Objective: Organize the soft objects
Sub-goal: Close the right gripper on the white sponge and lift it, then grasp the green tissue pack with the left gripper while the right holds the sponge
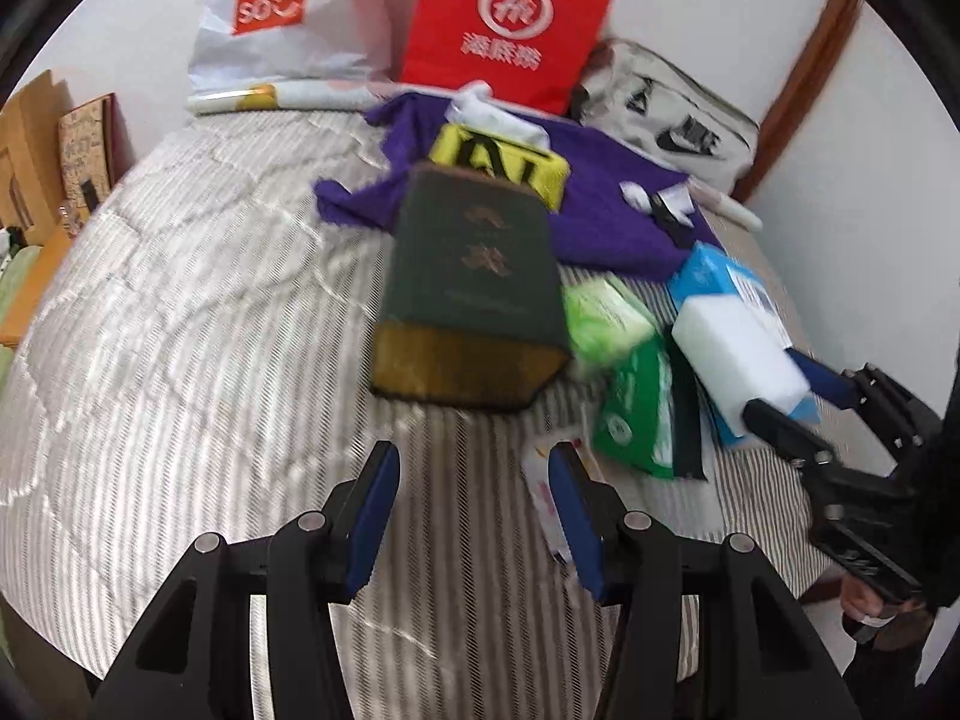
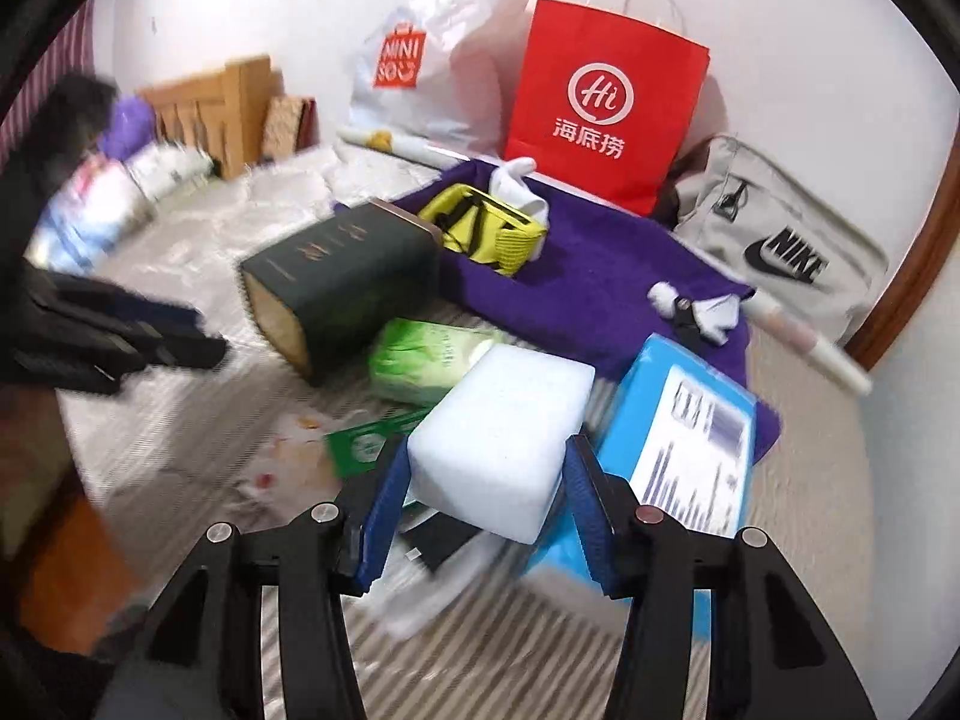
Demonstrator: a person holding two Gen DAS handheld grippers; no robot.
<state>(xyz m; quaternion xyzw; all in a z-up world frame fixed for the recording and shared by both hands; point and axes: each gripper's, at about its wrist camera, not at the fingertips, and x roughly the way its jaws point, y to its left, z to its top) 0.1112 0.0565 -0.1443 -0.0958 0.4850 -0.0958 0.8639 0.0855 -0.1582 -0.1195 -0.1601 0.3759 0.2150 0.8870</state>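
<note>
Left wrist view: the left gripper (image 1: 474, 480) hangs over the striped bedspread (image 1: 180, 330) with its blue-padded jaws parted and nothing between them. Ahead lies a dark green box (image 1: 474, 288) on its side, boxy and hard-edged, blocking part of a yellow pouch (image 1: 504, 162) on a rumpled purple towel (image 1: 600, 222). To its right sit a pale green tissue pack (image 1: 606, 312) and a glossy green wipes pack (image 1: 636, 414). The right gripper (image 1: 786, 390) reaches in from the right, its fingers on either side of the white foam block (image 1: 738, 354), which lies over a blue parcel (image 1: 720, 276).

Right wrist view: here the foam block (image 2: 504, 450), matte and brick-shaped, sits between the right gripper's (image 2: 486, 480) blue pads, which touch both its sides. The blue parcel's (image 2: 690, 438) printed label shows only here. Behind stand a red paper bag (image 2: 606, 108), a white plastic Miniso bag (image 2: 432, 66) and a grey Nike bag (image 2: 780, 252). The left gripper (image 2: 198, 336) appears blurred at left.
</note>
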